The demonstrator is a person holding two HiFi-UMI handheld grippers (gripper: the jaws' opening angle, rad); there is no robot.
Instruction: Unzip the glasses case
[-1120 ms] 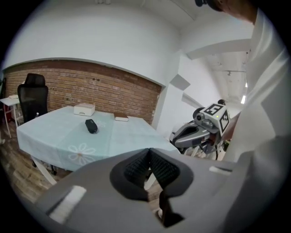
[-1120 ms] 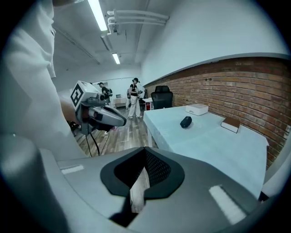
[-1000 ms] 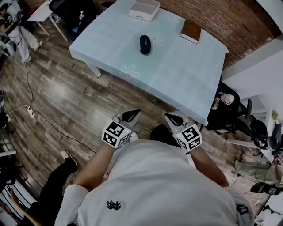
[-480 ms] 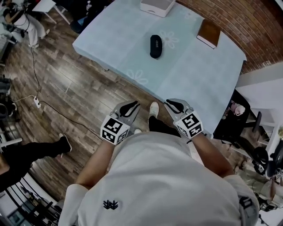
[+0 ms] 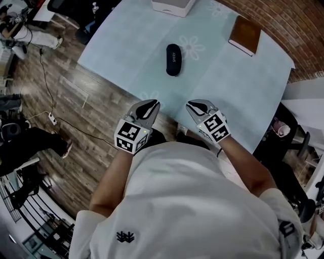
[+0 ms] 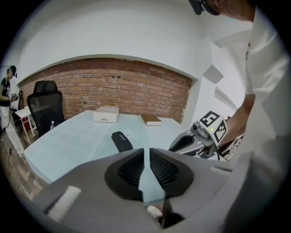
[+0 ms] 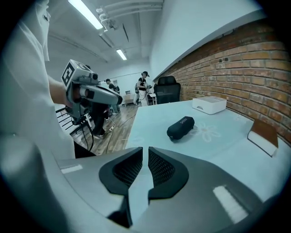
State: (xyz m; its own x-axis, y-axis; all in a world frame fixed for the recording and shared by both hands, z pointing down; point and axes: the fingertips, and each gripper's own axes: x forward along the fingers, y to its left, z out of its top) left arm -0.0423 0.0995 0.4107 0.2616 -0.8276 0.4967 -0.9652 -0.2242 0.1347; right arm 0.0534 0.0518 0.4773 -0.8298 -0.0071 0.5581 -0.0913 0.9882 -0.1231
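A black oval glasses case [image 5: 173, 59] lies zipped on the pale blue tablecloth [image 5: 228, 86], near the middle of the table. Both grippers hover side by side over the table's near edge, well short of the case. My left gripper [image 5: 150, 104] is shut with nothing between its jaws. My right gripper [image 5: 192, 105] is shut and empty too. In the left gripper view the case [image 6: 122, 141] lies ahead beyond the gripper [image 6: 146, 152], slightly left. The right gripper view has the case [image 7: 180, 128] ahead of the gripper [image 7: 145, 152], to the right.
A white box [image 5: 172, 6] stands at the table's far edge and a brown book [image 5: 245, 35] lies at the far right. A brick wall [image 6: 113, 88] runs behind the table. A black office chair [image 6: 45, 109] and cables on the wooden floor [image 5: 50, 116] are to the left.
The person has stepped up to the table. Both grippers have moved forward from over the floor to over the table's near edge, still shut. The case now lies closer.
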